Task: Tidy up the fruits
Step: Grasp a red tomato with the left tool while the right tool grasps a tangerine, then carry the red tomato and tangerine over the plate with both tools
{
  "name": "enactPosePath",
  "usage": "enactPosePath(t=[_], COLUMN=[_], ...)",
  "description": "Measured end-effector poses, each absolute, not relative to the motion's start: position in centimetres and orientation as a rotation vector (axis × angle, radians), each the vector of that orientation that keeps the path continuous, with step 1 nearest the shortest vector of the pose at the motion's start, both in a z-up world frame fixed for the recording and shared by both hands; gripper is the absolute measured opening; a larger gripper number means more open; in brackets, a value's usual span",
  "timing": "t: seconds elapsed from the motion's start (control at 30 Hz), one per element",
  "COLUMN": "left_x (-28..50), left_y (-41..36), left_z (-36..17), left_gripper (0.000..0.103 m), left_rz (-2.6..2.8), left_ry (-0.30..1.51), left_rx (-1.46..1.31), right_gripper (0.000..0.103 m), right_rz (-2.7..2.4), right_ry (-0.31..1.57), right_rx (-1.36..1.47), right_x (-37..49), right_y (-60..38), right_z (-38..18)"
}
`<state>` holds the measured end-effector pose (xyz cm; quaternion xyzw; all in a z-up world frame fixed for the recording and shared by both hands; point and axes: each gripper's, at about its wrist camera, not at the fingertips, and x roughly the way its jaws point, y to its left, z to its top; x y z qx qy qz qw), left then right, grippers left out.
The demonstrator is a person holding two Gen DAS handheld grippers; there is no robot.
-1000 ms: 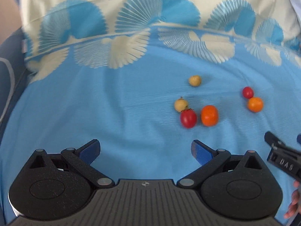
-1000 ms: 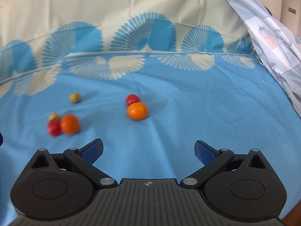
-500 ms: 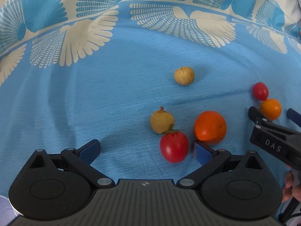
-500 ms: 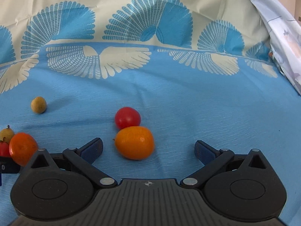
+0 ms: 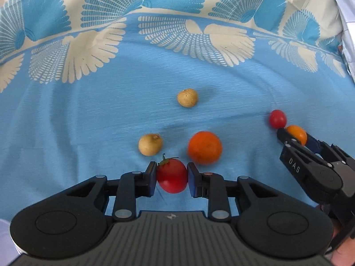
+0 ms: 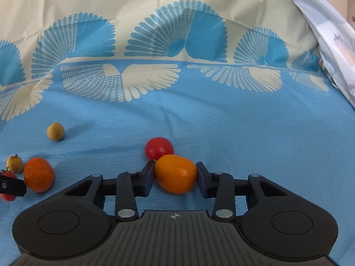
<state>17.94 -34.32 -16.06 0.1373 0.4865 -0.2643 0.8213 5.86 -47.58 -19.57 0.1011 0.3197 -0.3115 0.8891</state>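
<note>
The left gripper [image 5: 172,175] pinches a soft, thin-skinned cherry tomato [image 5: 172,176] and the right gripper [image 6: 175,175] a firmer kumquat [image 6: 175,173] — both jaws having just closed across the widest part — so I judge light pressure enough.

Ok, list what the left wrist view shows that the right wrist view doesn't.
Only the left wrist view: the right gripper seen from outside, and the green stem on the red tomato that the left gripper has just closed on.

Only the right wrist view: a pale printed sheet at the right edge.

Both: the blue patterned cloth, six fruits, and the small orange fruit clamped by the right gripper.
</note>
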Motion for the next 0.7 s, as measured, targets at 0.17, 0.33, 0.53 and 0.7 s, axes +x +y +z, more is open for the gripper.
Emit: enactPosePath(t=[0.17,0.33,0.53,0.7], left_x=[15.5,12.0,7.6,4.2], left_y=[-32.2,-28.4,-22.2,-16.1], left_z=[-13.1,-9.1,-4.1,-0.2], left_gripper=[0.032,0.032,0.032,0.032], left_rz=[-0.519,-0.45,-0.402,-0.359], left_ry=[1.05,1.048,1.015,0.985], left_rx=[0.302,0.349,0.355,0.301], right_gripper=[0.041,0.041,0.041,0.041], right_rz=[-0.704,-0.691,-0.544,-0.392], right_ry=[0.636,0.591,0.594,0.594], right_rx=[0.212,0.21,0.159,0.196], right_x=[3.3,-1.0,-7.0,-10.5], right_y=[-47.5,-45.3,-38.2,-32.1], right_z=[-17.4,-12.9,-7.8,-3.5])
